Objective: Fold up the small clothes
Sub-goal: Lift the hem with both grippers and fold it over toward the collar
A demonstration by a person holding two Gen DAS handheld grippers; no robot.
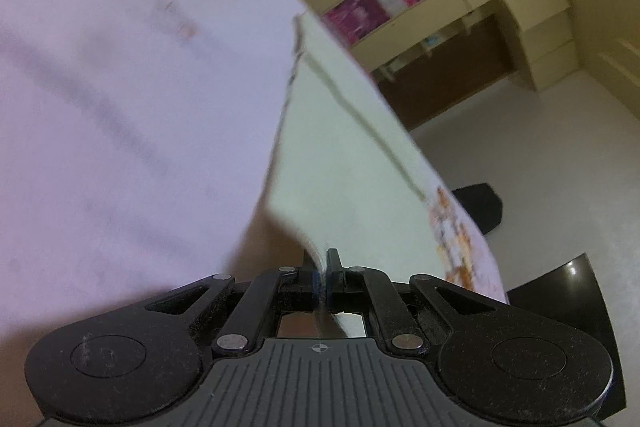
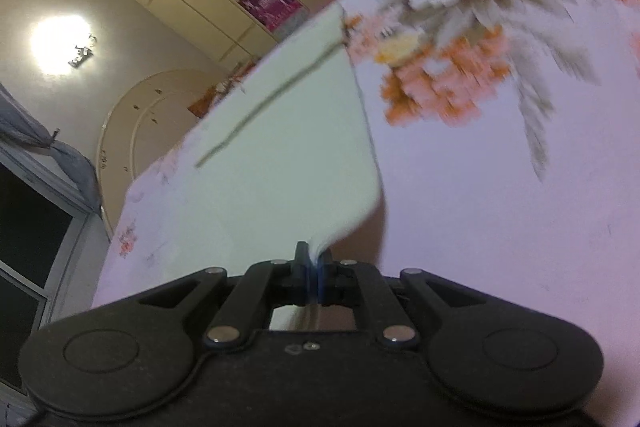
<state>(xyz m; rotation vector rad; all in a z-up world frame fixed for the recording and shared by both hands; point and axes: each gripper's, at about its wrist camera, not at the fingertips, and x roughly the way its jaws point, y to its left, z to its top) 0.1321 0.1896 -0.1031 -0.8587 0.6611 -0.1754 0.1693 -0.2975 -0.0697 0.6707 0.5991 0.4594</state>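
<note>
Each gripper pinches a near corner of the pale green garment (image 1: 344,147), which lies spread over the floral bed sheet (image 2: 500,187) with its near edge lifted: the left gripper (image 1: 322,279) is clamped on one corner, the right gripper (image 2: 314,277) on the other, jaws nearly together with only a thin bite of cloth between the pads. The likeliest failure, as I judge it, is a corner slipping free mid-fold, since so little fabric sits in each grip; uneven lifting could also skew the fold line or drag the sheet up with the garment. The garment's far edge lies close to the bed's far side, beyond which is the floor (image 1: 560,147), so a long forward sweep could push it over. Sideways, the sheet offers ample open room, especially to the right
</note>
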